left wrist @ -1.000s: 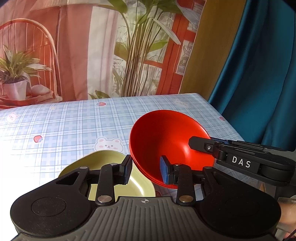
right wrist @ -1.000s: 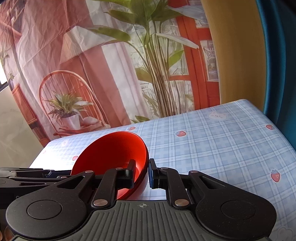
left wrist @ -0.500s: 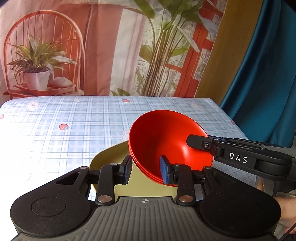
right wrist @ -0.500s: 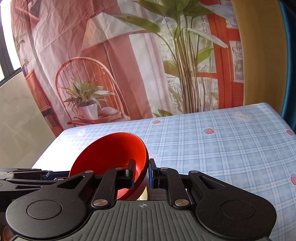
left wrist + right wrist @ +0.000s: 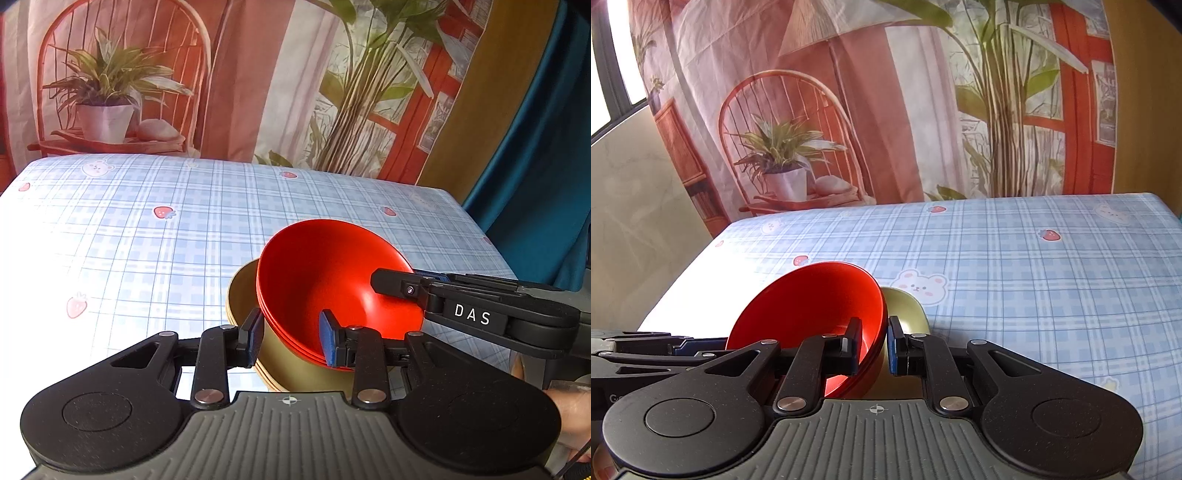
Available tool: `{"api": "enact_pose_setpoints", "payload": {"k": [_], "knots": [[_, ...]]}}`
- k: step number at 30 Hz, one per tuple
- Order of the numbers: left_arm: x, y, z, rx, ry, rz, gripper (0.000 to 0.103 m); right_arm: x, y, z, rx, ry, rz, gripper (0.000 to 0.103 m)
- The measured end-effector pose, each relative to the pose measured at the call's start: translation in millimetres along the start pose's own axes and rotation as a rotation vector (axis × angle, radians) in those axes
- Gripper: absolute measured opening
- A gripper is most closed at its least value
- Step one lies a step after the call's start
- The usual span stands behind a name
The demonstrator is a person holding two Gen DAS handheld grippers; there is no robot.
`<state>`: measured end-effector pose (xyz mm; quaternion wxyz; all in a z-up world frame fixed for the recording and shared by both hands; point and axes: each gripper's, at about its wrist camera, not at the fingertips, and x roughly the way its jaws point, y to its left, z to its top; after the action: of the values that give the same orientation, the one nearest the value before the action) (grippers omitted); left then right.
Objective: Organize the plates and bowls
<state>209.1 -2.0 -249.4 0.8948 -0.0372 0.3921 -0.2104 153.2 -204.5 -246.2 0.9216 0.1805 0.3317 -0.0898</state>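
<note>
A stack of red bowls (image 5: 325, 273) hangs tilted between both grippers. My left gripper (image 5: 291, 339) is shut on its near wall, one pad inside and one outside. My right gripper (image 5: 873, 347) is shut on the rim of the same red bowls (image 5: 812, 306); in the left wrist view it reaches in from the right (image 5: 391, 284). Under and behind the bowls sits an olive-green dish (image 5: 288, 369) on the table, also showing as a green edge (image 5: 905, 306). I cannot tell whether the bowls touch it. The left gripper (image 5: 683, 345) shows at the far left.
The table (image 5: 147, 240) has a blue plaid cloth with bear and strawberry prints. A printed backdrop with a chair and plants hangs behind it. A blue curtain (image 5: 546, 166) hangs past the table's right edge. A hand (image 5: 569, 410) holds the right gripper.
Both grippers have carried the red bowls leftward across the table and slightly down. The olive-green dish, earlier to the bowls' lower left, now lies right under them.
</note>
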Motion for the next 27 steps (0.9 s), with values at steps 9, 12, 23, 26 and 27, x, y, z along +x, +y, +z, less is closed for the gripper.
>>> {"api": "enact_pose_setpoints", "payload": {"k": [9, 12, 23, 26, 27], "knots": [[6.3, 3.3, -7.7, -0.008, 0.019, -0.001, 0.034, 8.8, -2.0, -6.5, 0.003, 0.021, -0.003, 0.013], [7.9, 2.2, -8.2, -0.008, 0.022, 0.001, 0.034, 10.5, -4.4, -7.7, 0.007, 0.025, -0.004, 0.013], [12.1, -1.6, -6.9, 0.009, 0.019, 0.008, 0.034, 15.1, -9.2, -11.8, 0.003, 0.02, -0.016, 0.013], [12.1, -1.7, -6.7, 0.012, 0.02, 0.009, 0.034, 14.9, -9.3, -11.7, 0.003, 0.02, -0.016, 0.013], [12.0, -1.9, -6.7, 0.013, 0.021, 0.009, 0.034, 14.9, -9.1, -11.5, 0.003, 0.02, -0.016, 0.013]]}}
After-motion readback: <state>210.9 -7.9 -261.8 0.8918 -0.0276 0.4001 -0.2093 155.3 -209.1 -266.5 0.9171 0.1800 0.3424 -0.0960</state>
